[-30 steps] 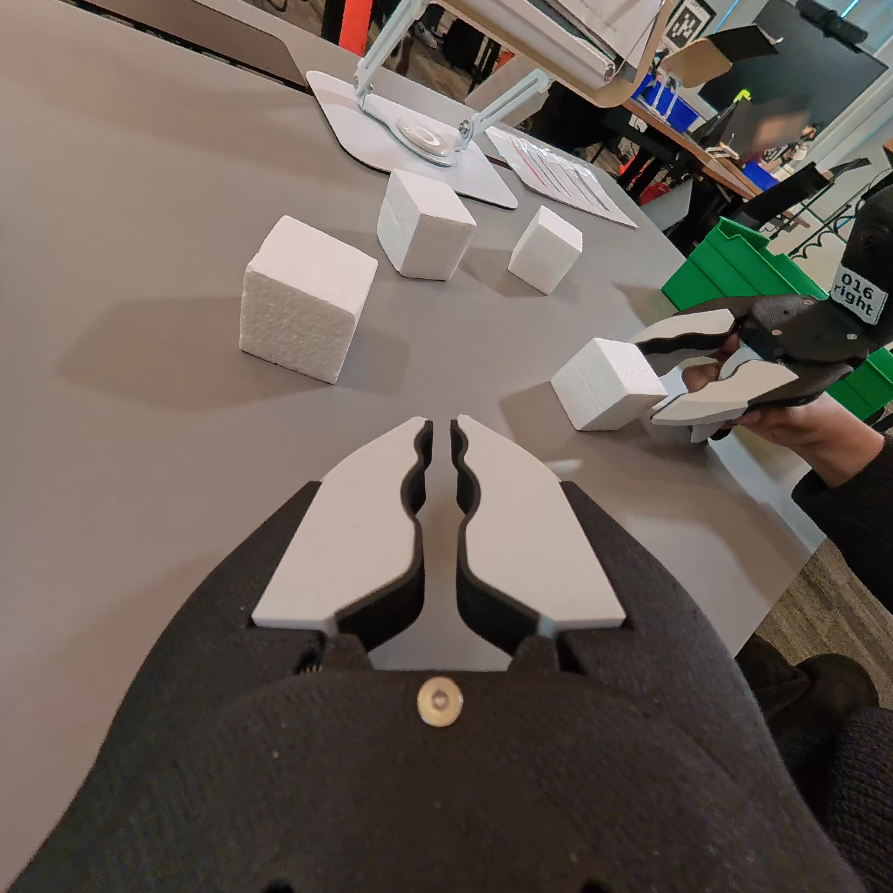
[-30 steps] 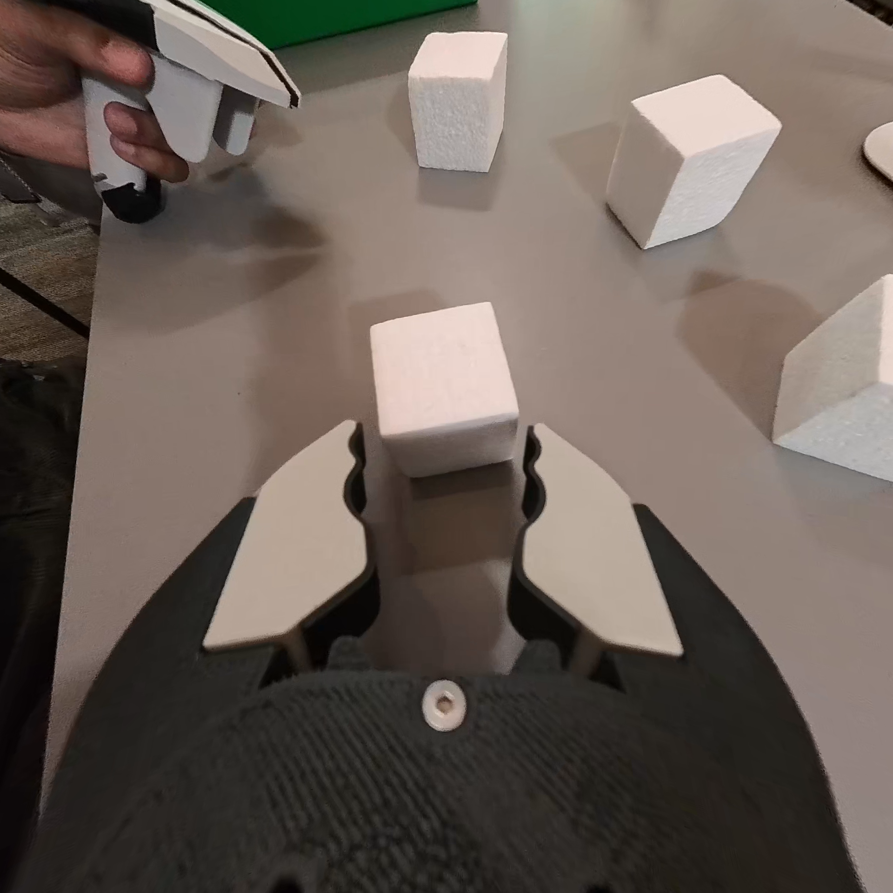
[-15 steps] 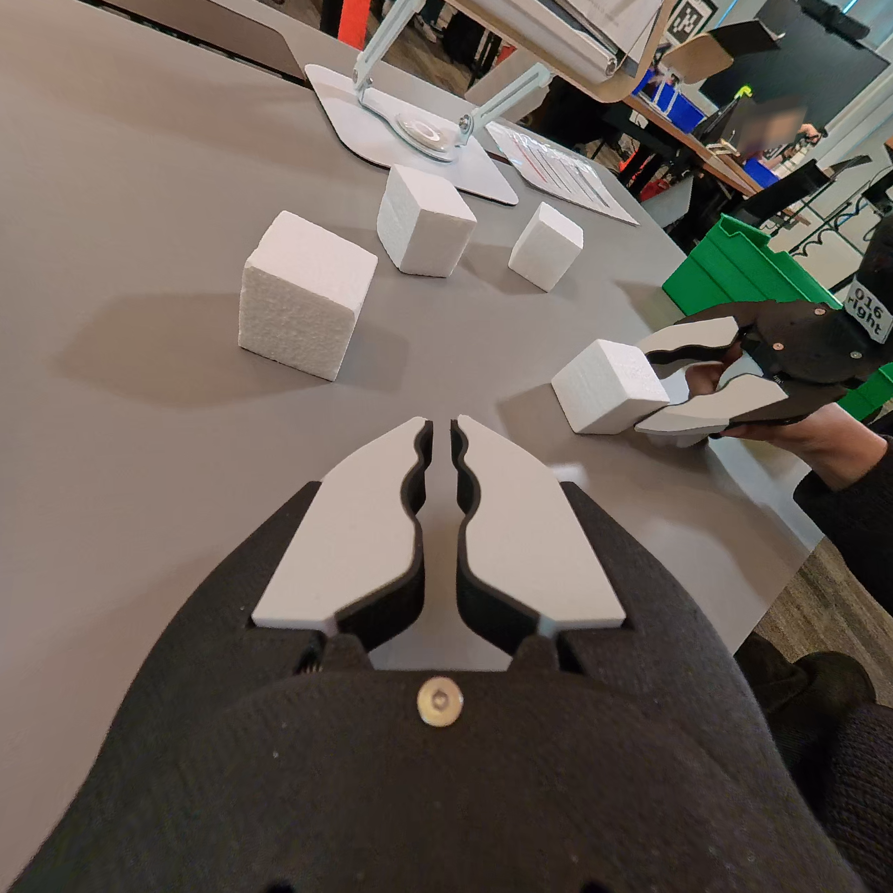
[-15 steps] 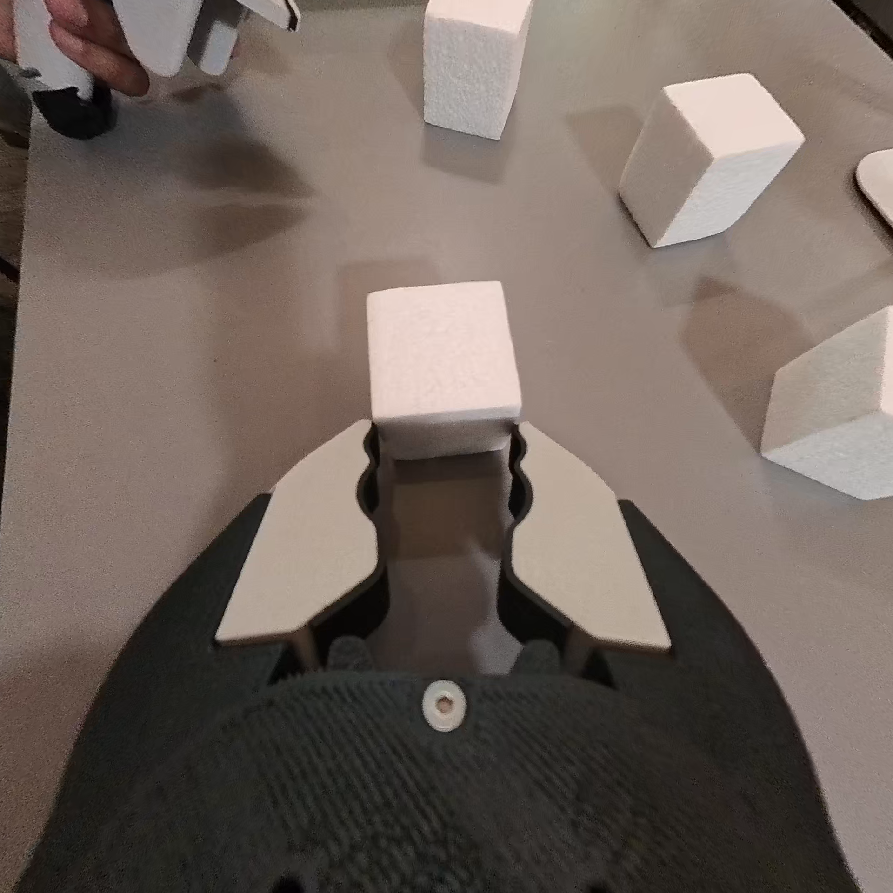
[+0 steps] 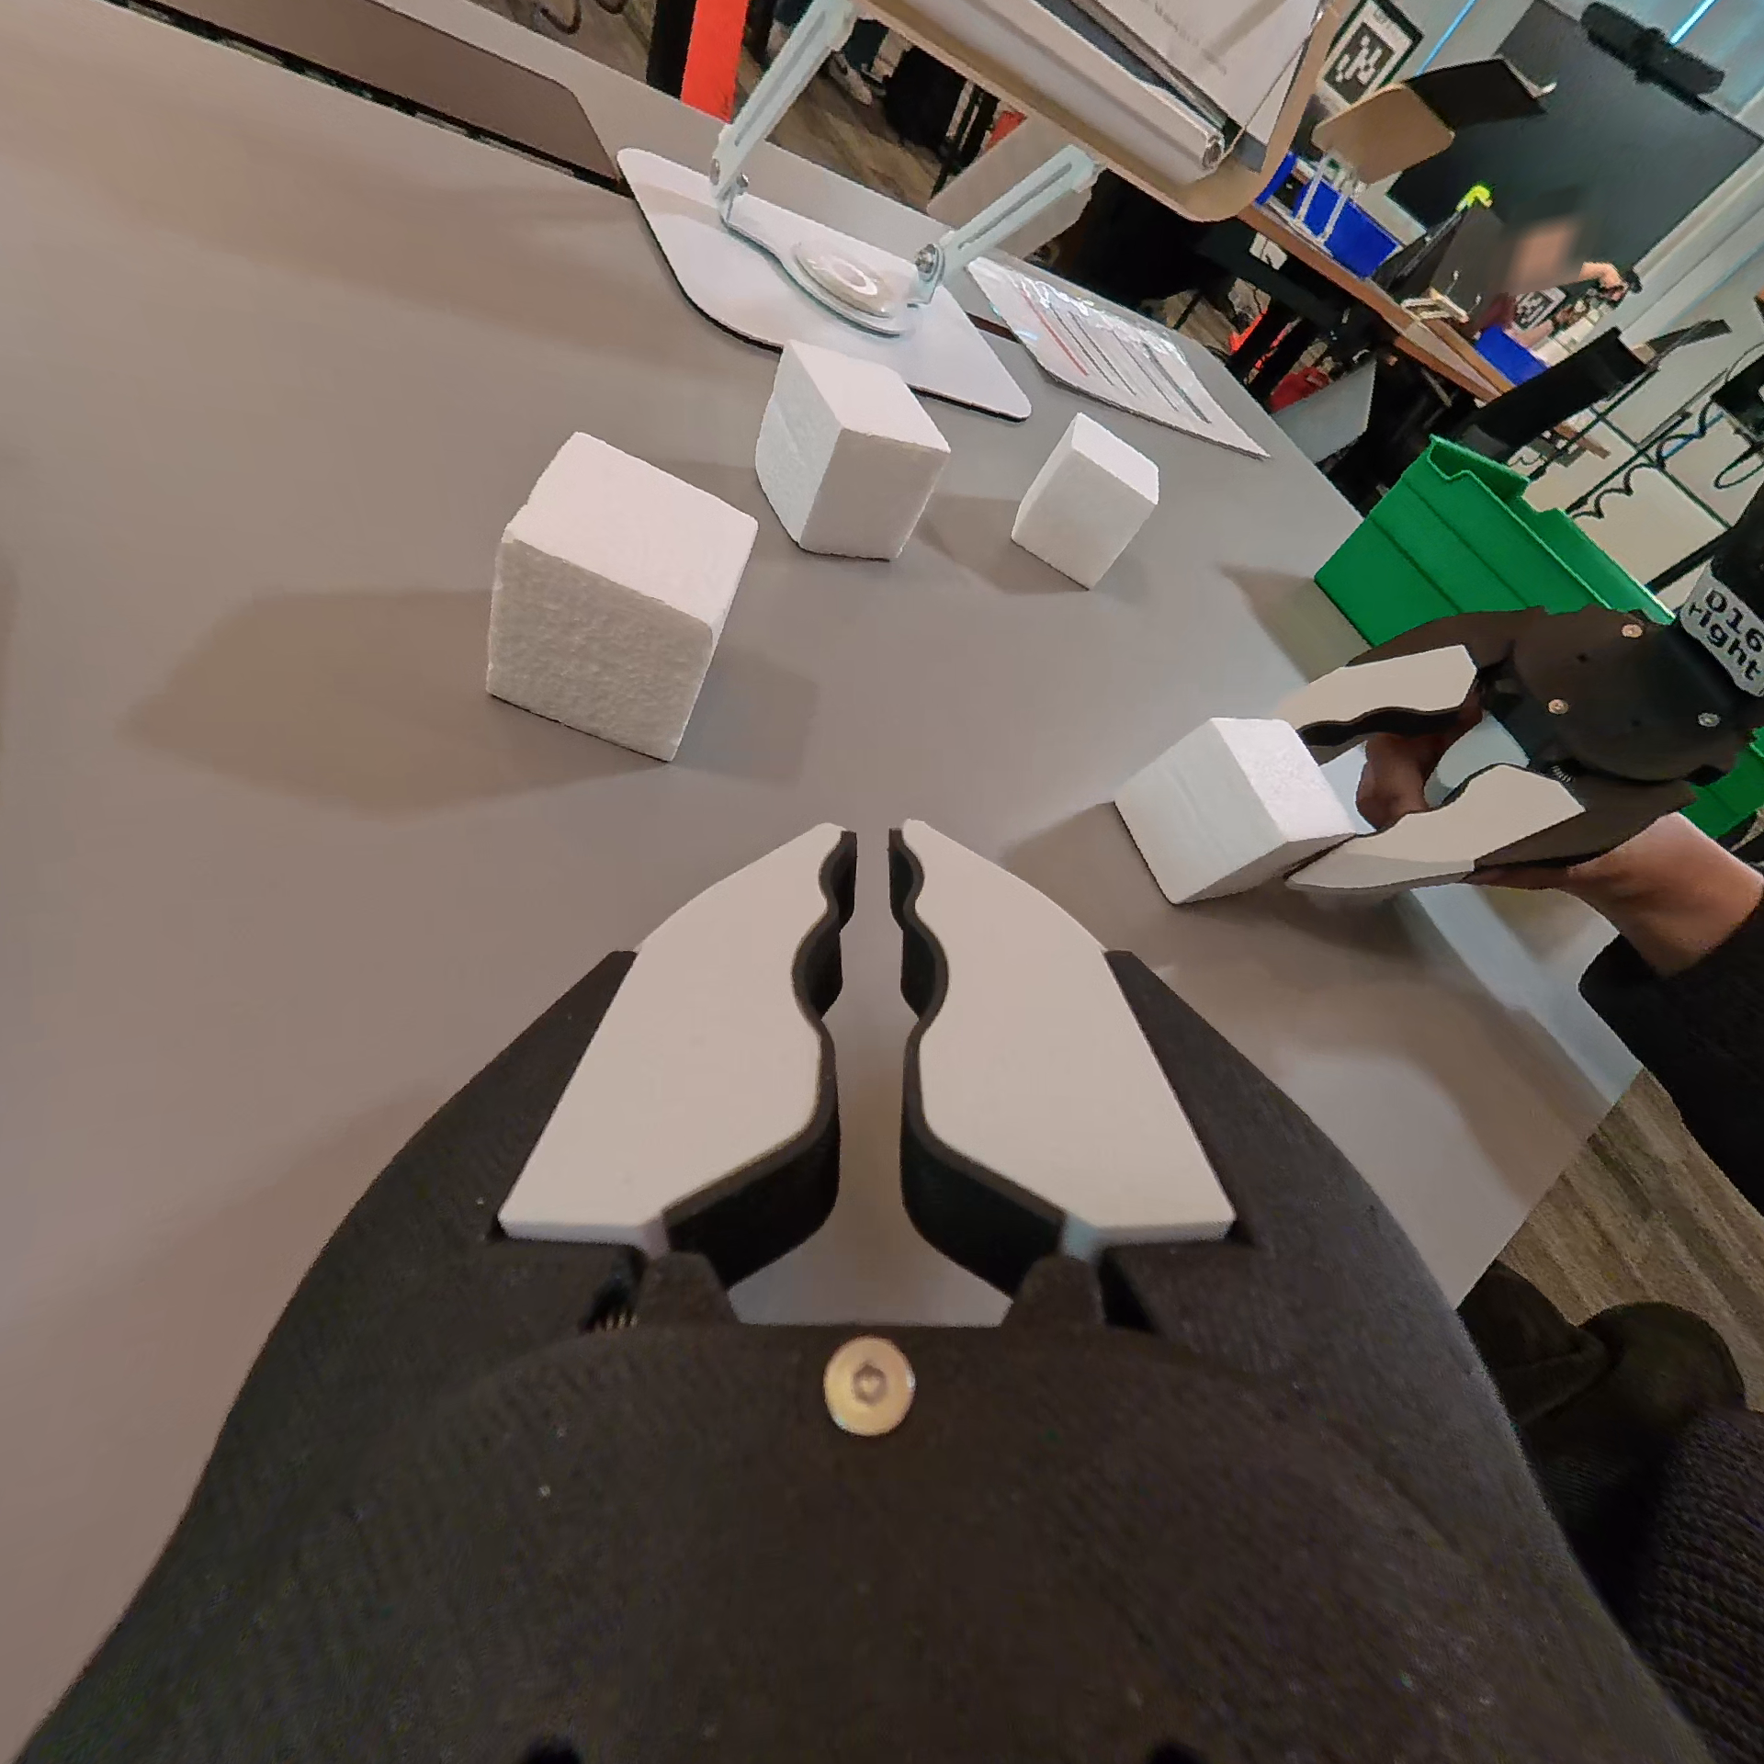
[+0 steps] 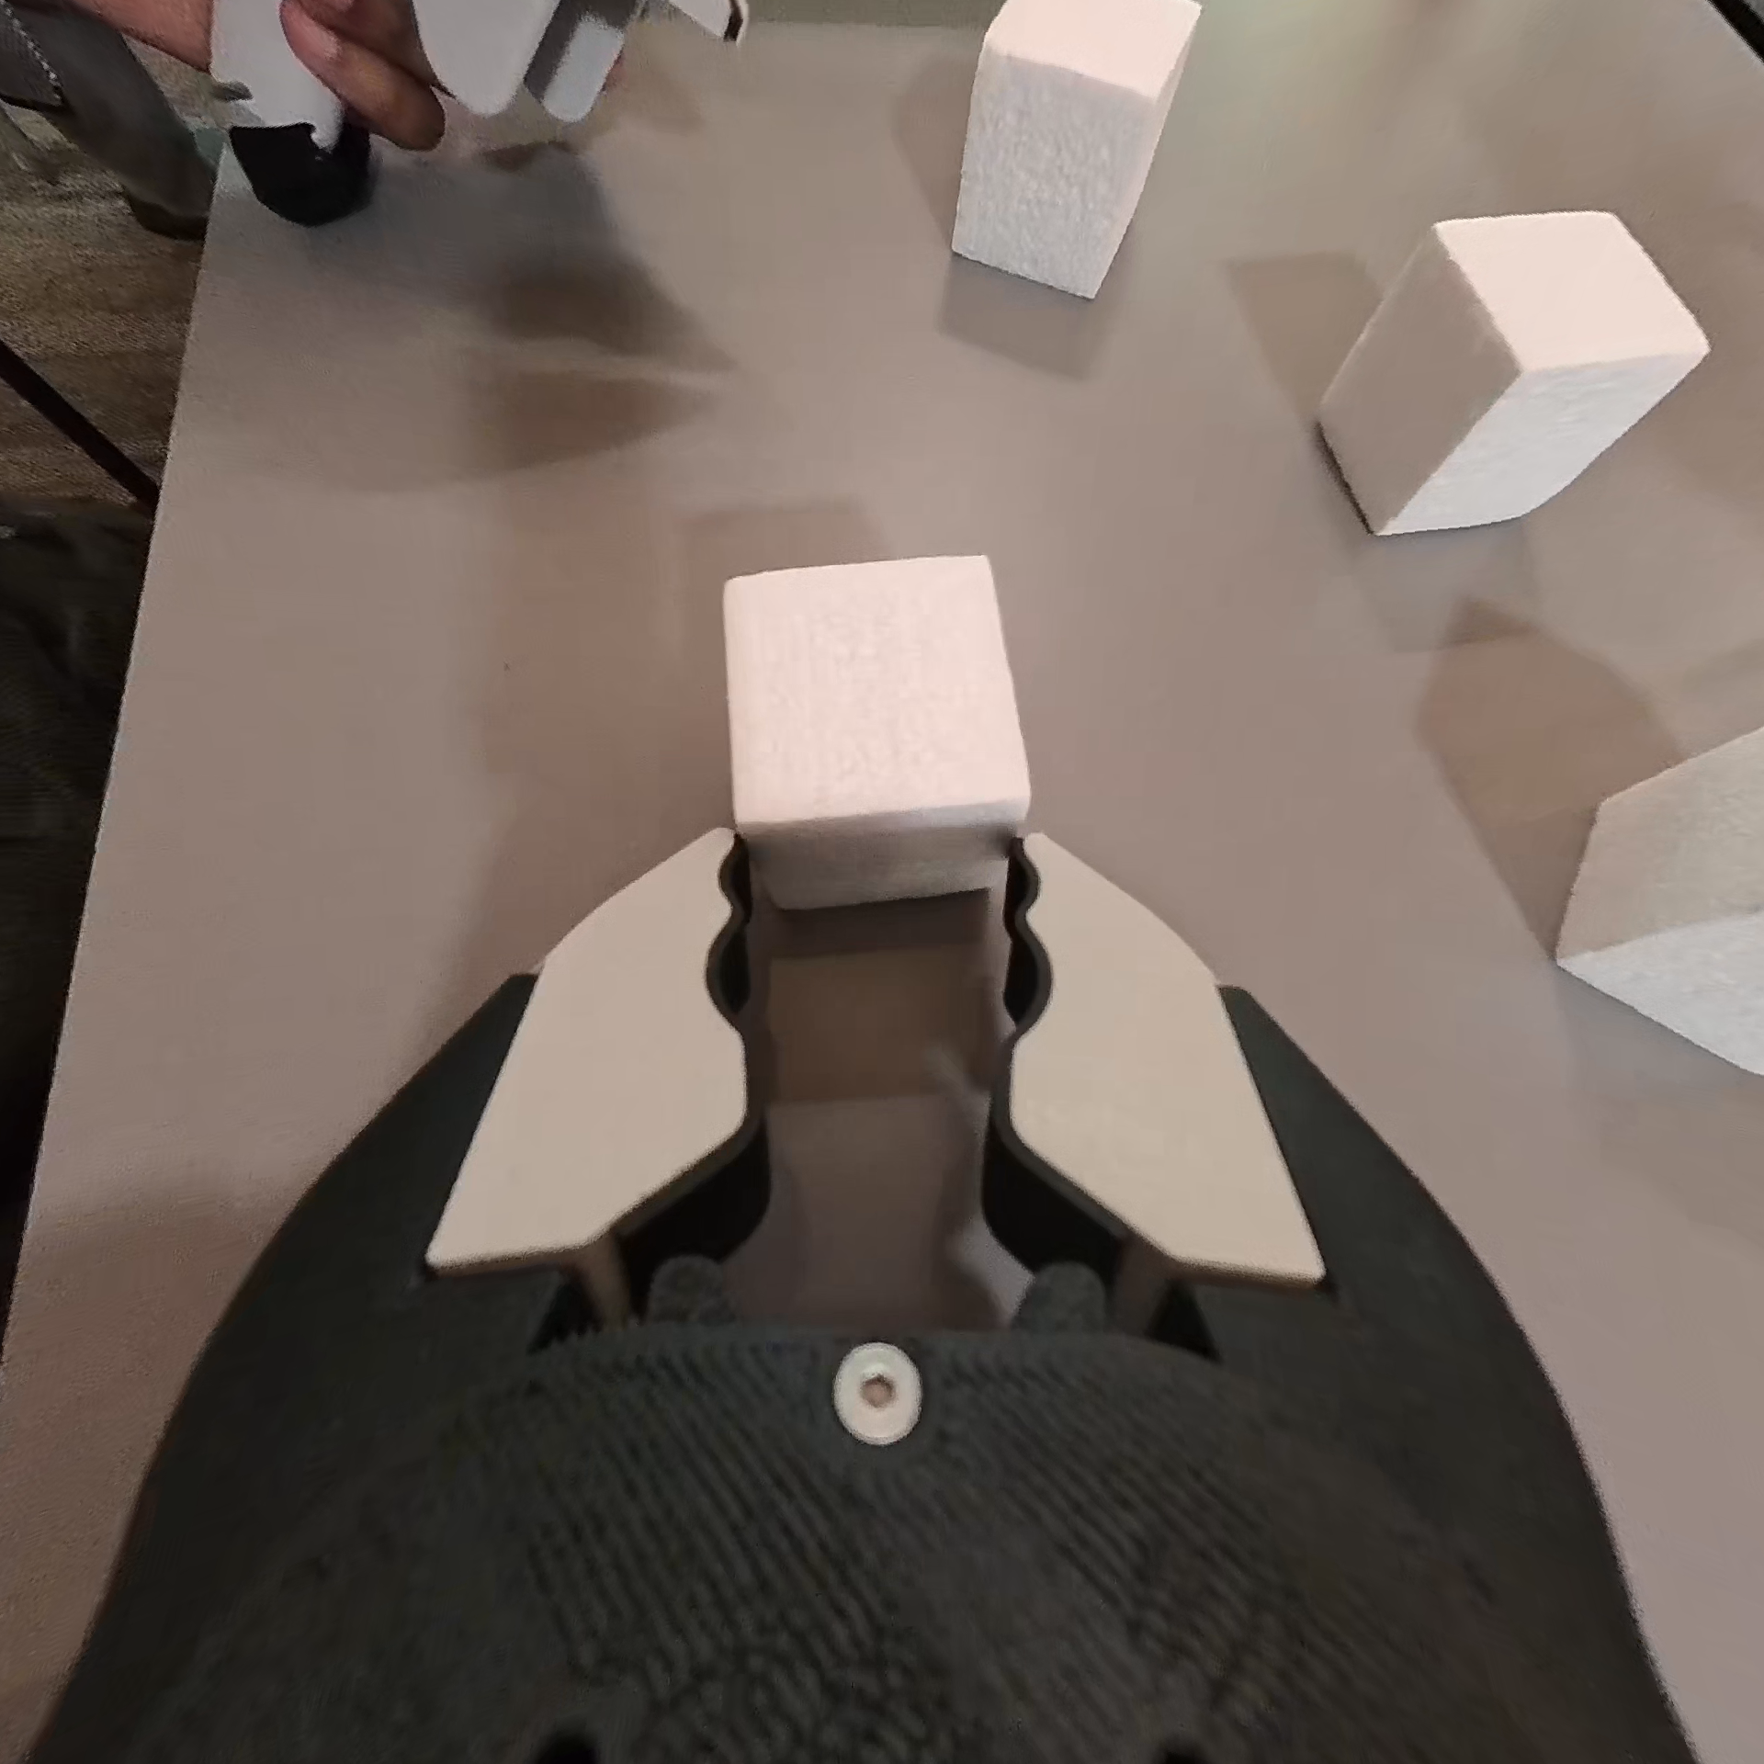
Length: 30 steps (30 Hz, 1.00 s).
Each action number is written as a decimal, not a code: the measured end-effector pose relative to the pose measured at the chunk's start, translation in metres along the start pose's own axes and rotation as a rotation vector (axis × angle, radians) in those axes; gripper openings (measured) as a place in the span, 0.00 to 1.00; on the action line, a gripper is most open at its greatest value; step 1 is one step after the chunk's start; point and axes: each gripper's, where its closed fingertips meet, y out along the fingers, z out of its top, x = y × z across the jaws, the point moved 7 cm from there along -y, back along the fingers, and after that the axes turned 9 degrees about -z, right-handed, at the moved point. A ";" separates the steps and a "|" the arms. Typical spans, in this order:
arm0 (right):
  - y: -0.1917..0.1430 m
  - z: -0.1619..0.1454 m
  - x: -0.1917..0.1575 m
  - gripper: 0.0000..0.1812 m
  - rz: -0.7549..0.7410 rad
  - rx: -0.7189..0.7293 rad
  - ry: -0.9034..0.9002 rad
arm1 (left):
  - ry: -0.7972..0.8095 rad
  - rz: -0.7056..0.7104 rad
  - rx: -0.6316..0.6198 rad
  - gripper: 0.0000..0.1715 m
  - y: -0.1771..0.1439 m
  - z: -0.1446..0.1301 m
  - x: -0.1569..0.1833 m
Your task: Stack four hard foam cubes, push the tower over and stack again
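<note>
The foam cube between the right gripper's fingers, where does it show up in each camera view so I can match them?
Left wrist view: the foam cube sits at right of centre near the table's edge, with the right gripper around its far end.
Right wrist view: the same cube sits dead centre, its near end between the fingertips.
Shared landmark: the largest foam block, at top centre in the right wrist view.
</note>
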 end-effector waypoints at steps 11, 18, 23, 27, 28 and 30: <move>0.001 0.000 -0.002 0.29 0.019 -0.014 0.031 | -0.015 -0.012 -0.017 0.04 0.002 -0.002 0.000; 0.002 0.000 -0.003 0.32 -0.001 -0.026 0.027 | -0.017 -0.012 -0.023 0.04 0.002 -0.003 0.000; 0.003 -0.001 -0.002 0.31 -0.022 -0.038 0.013 | -0.018 -0.011 -0.024 0.04 0.002 -0.003 0.000; 0.003 -0.002 -0.001 0.31 -0.026 -0.040 0.015 | -0.018 -0.011 -0.024 0.04 0.002 -0.003 0.000; 0.003 -0.002 -0.001 0.31 -0.024 -0.039 0.015 | -0.019 -0.012 -0.025 0.04 0.002 -0.003 0.000; 0.002 -0.002 -0.002 0.31 -0.021 -0.038 0.015 | -0.020 -0.013 -0.028 0.05 0.002 -0.003 0.000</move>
